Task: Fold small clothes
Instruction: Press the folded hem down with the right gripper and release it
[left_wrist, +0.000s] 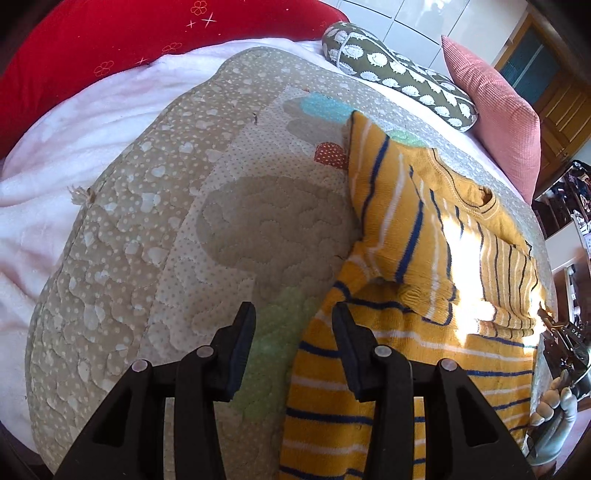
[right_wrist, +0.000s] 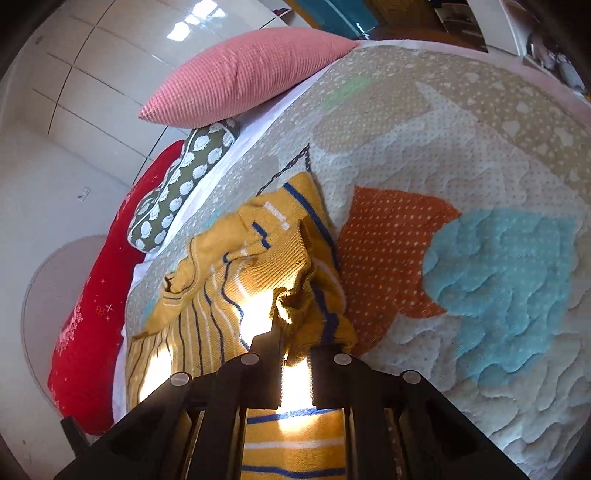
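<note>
A small yellow knit sweater (left_wrist: 406, 258) with navy and white stripes lies on a quilted patchwork mat (left_wrist: 229, 229); one sleeve is folded over its body. My left gripper (left_wrist: 293, 314) is open and empty, hovering over the sweater's left edge near the hem. In the right wrist view the sweater (right_wrist: 236, 280) lies crumpled, and my right gripper (right_wrist: 295, 332) is shut on the folded sleeve's cuff (right_wrist: 291, 299), holding it over the sweater's body. Bright sunlight washes out part of the fabric.
A pink ribbed cushion (left_wrist: 491, 110), a green sheep-print pillow (left_wrist: 399, 70) and a red pillow (left_wrist: 110, 40) line the far edge of the bed. A white fleece blanket (left_wrist: 55, 177) lies left of the mat. Cluttered shelves (left_wrist: 569, 206) stand at the right.
</note>
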